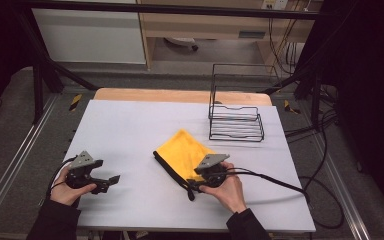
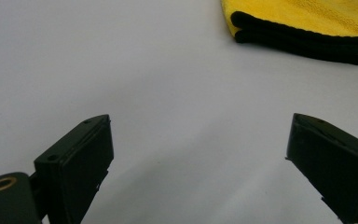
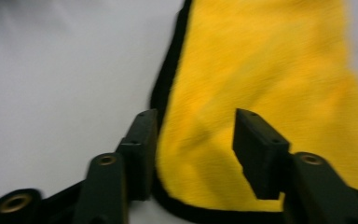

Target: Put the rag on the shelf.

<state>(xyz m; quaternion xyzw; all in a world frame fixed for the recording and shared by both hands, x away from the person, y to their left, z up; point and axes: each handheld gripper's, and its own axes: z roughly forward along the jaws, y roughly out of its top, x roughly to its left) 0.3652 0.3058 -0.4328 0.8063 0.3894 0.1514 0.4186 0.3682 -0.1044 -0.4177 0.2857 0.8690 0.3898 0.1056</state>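
White table [image 1: 130, 130] holds a wire rack [image 1: 236, 120] behind the yellow cloth [image 1: 185, 150]; left gripper [image 1: 111, 181] spread wide, right gripper [image 1: 192, 186] parted over its corner

The yellow cloth [image 1: 186, 152] with black edging lies folded and flat on the table [image 1: 130, 130], near its centre. My right tool [image 3: 193, 140] straddles its near corner, jaws parted over the fabric.

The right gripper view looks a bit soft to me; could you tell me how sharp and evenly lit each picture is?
Right gripper view: blurred, the yellow cloth and the right tool smeared at their edges. Left gripper view: sharper, with the cloth's black hem crisp and soft shadow under the left tool. High view: the white table is bright and even, the surroundings dark.
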